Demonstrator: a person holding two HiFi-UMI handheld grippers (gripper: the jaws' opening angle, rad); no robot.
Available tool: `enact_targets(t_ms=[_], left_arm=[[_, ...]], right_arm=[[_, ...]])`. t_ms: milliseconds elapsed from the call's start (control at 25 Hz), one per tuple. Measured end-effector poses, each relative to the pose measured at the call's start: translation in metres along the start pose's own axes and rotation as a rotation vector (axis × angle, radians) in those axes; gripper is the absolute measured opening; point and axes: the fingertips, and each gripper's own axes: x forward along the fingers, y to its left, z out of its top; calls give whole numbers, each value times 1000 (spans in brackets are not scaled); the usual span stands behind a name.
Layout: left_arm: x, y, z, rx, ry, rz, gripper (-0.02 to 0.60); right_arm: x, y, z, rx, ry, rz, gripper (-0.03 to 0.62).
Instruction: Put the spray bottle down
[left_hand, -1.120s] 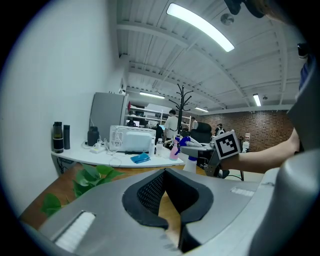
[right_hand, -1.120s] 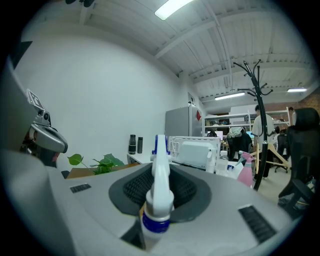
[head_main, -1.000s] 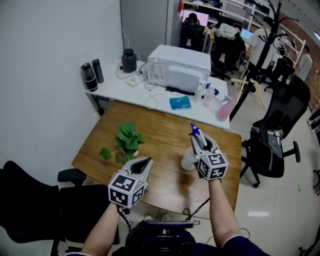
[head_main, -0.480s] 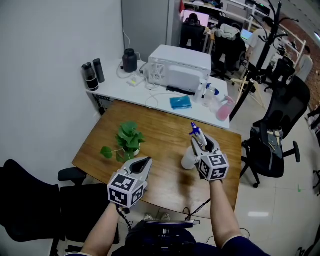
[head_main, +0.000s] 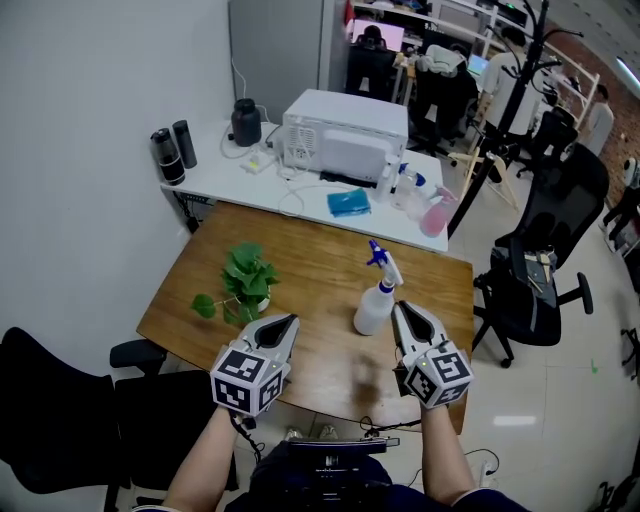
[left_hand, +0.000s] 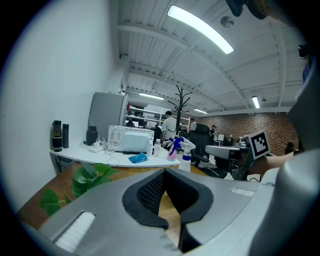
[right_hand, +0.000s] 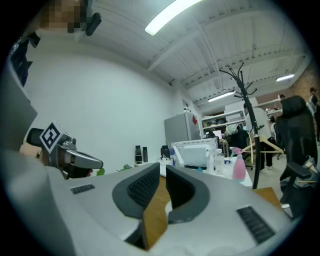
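Flasks: two dark cylindrical flasks (head_main: 168, 152) stand at the upper left, on the white desk (head_main: 215, 182).
Plant: a small green leafy plant (head_main: 243, 278) sits left of centre on the brown wooden table (head_main: 310, 250).
Left gripper: the left gripper (head_main: 284, 322) is at the lower left of centre, over the table's near part; its jaws meet at the tips with nothing between them.
Machine: a white box-shaped machine (head_main: 345, 135) is at the upper middle of the desk.
Spray bottle: the translucent white spray bottle with a blue trigger head (head_main: 375, 303) stands upright on the wooden table at the centre, clear of both grippers.
Right gripper: the right gripper (head_main: 404, 310) is just right of the bottle's base and apart from it; its jaws are closing, with a narrow gap and nothing between them.
Pink bottle: a pink spray bottle (head_main: 433, 216) stands at the desk's right end.
Chair: a black office chair (head_main: 535, 285) is at the right.
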Motion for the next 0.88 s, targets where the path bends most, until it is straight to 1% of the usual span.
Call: enact_targets(t_ms=[40, 120, 240, 360, 560, 880], left_arm=[[1, -3, 0, 2, 1, -8, 8], [3, -10, 0, 7, 2, -23, 8], [3, -18, 1, 12, 0, -37, 8], [1, -23, -1, 14, 0, -46, 8], [-3, -28, 0, 14, -13, -46, 8], [-6, -34, 8, 20, -35, -41, 8]], right_arm=[[-2, 6, 2, 2, -1, 15, 31], [-4, 19, 6, -11, -2, 38, 5], [-1, 39, 9, -22, 3, 85, 6], [4, 53, 10, -23, 16, 113, 8], [9, 68, 14, -9, 6, 154, 6], [14, 83, 22, -17, -5, 205, 5]])
